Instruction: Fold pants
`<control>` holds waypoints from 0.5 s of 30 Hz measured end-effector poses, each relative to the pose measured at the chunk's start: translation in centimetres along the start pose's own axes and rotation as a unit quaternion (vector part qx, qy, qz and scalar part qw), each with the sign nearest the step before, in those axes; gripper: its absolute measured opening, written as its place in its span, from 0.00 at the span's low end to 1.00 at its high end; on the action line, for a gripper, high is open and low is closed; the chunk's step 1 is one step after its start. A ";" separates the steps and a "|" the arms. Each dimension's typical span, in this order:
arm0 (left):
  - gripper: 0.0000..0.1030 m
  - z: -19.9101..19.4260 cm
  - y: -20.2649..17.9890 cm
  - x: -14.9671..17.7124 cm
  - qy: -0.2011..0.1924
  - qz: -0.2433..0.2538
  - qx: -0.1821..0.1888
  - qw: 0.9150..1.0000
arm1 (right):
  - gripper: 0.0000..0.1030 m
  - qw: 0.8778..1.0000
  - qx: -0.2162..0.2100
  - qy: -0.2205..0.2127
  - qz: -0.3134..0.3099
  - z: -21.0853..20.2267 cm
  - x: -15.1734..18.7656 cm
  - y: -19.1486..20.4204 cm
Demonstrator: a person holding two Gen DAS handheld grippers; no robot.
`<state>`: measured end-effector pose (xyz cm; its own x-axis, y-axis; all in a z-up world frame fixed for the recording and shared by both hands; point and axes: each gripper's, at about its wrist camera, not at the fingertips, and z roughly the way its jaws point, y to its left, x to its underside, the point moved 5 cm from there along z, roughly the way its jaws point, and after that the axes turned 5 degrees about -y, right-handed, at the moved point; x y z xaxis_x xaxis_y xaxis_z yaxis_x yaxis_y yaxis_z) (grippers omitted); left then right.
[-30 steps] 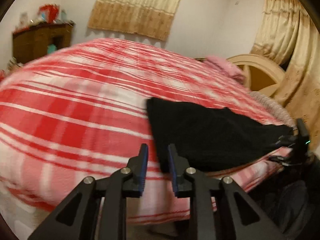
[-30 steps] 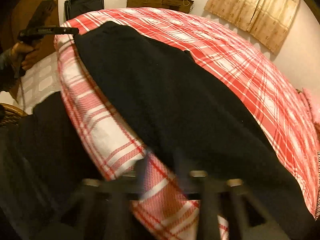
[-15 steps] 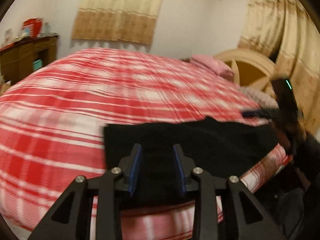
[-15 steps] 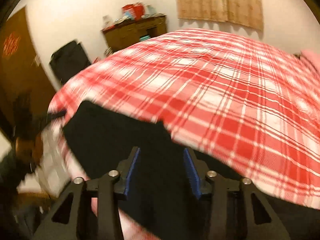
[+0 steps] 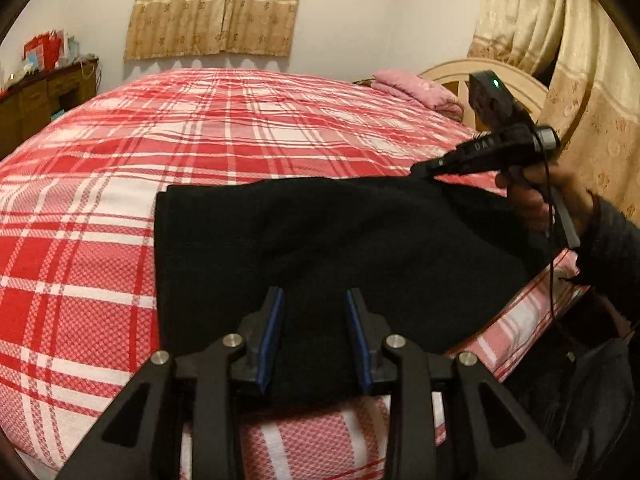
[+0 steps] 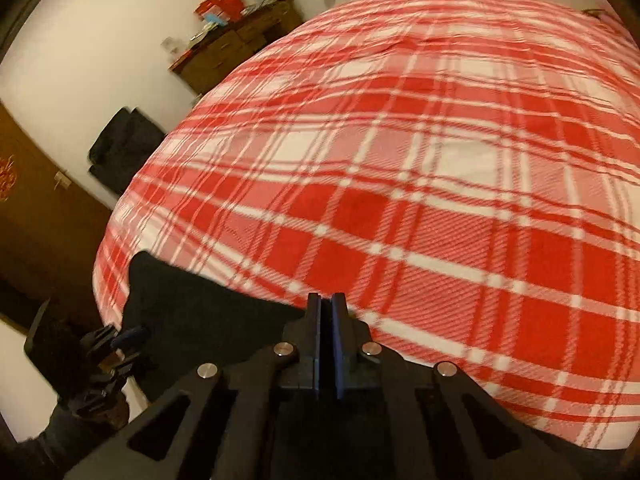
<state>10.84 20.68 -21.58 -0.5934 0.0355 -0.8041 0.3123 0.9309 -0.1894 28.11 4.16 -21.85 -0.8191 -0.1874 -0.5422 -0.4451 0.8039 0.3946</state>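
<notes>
slippage threatens: right tongs (image 6: 327,312) pinch the black knit pants (image 5: 320,248) at their 2 o'clock corner on the red plaid bed (image 5: 200,140), left tongs (image 5: 314,320) spread, leaving the near hem loose to bunch.

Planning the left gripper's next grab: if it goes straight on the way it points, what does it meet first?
Most likely the black pants lying on the plaid bed cover; the left gripper frames that fabric, though depth is unclear.
</notes>
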 end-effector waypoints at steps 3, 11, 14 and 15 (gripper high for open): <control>0.34 0.0 -0.5 -0.1 0.000 0.015 -0.012 1.000 | 0.02 1.000 0.028 0.004 -0.001 0.6 0.0 -1.4; 0.52 -1.4 -5.7 -2.8 -0.007 0.059 0.024 0.998 | 0.72 0.997 0.017 -0.071 0.008 -9.2 1.7 -3.5; 0.53 -0.3 -9.4 -3.8 -0.002 0.097 0.057 0.994 | 0.74 0.992 0.034 -0.111 0.040 -16.1 3.6 -6.8; 0.53 0.2 -10.6 -4.1 0.002 0.110 0.066 0.992 | 0.74 0.988 0.074 -0.126 0.053 -19.2 4.7 -8.8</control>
<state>10.07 10.57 -16.40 -0.5030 0.2340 -0.8320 0.5282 0.8452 -0.0816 21.23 -14.65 -13.65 -0.7337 0.0331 -0.6787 -0.2893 0.8885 0.3560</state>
